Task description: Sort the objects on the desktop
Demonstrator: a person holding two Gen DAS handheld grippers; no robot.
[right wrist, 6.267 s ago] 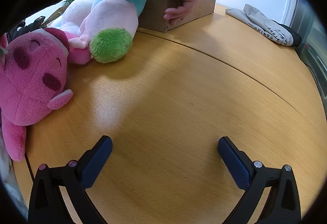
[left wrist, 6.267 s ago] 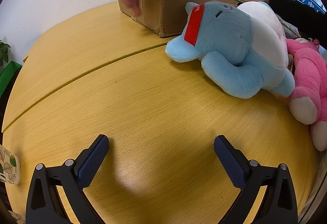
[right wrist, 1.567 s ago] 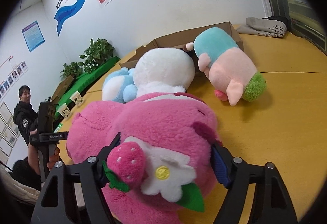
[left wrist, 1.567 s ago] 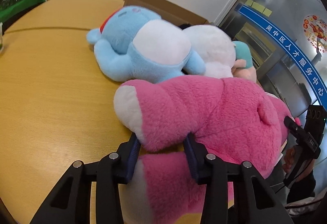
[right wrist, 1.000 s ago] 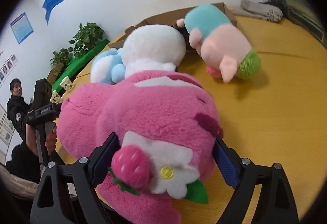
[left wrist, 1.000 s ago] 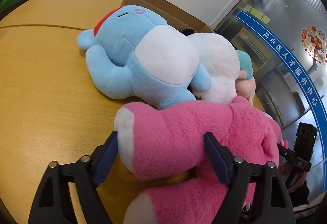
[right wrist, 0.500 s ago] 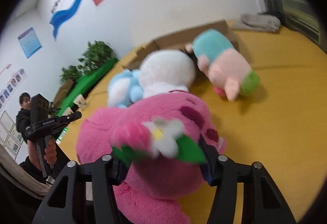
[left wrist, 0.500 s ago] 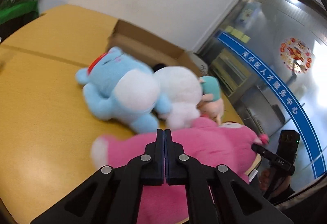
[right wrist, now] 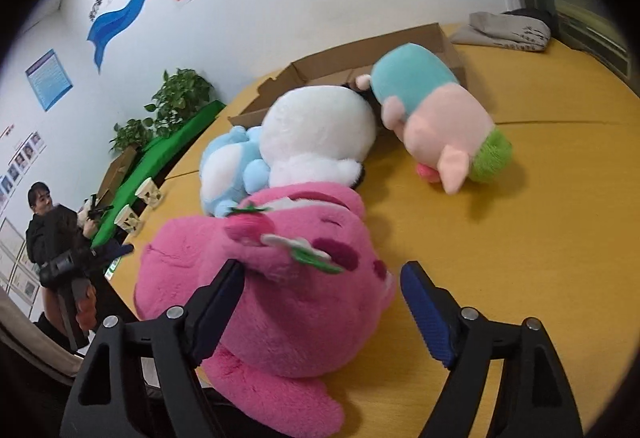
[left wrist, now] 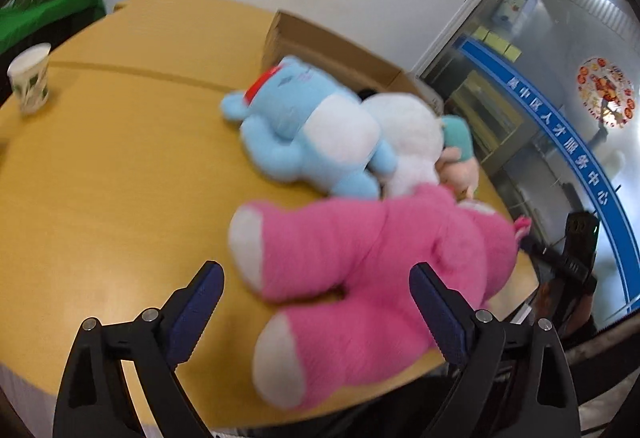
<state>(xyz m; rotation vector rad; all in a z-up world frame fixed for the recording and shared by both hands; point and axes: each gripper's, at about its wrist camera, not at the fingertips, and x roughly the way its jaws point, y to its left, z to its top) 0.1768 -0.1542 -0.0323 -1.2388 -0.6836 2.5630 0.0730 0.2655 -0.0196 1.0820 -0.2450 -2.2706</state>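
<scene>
A big pink plush bear [left wrist: 372, 258] lies on the wooden table [left wrist: 120, 178] near its edge. My left gripper [left wrist: 316, 306] is open, with the bear's legs between its spread fingers. My right gripper [right wrist: 320, 302] is open around the bear's head [right wrist: 280, 278], which carries a strawberry and flower. Behind the bear lie a blue plush [left wrist: 308, 122], a white plush [right wrist: 320, 130] and a pink-and-teal plush with a green tuft [right wrist: 436, 118]. An open cardboard box [right wrist: 400, 46] stands behind them.
A paper cup [left wrist: 30, 76] stands at the table's far left. Folded cloth [right wrist: 504, 28] lies at the back right. Two more cups [right wrist: 138, 206] sit at the table edge. A person [right wrist: 56, 238] sits beyond it, near green plants [right wrist: 176, 98].
My left gripper was shut above the bear half a second ago and is now open around its legs. My right gripper has widened from its squeeze on the bear's head. The bear has sunk lower.
</scene>
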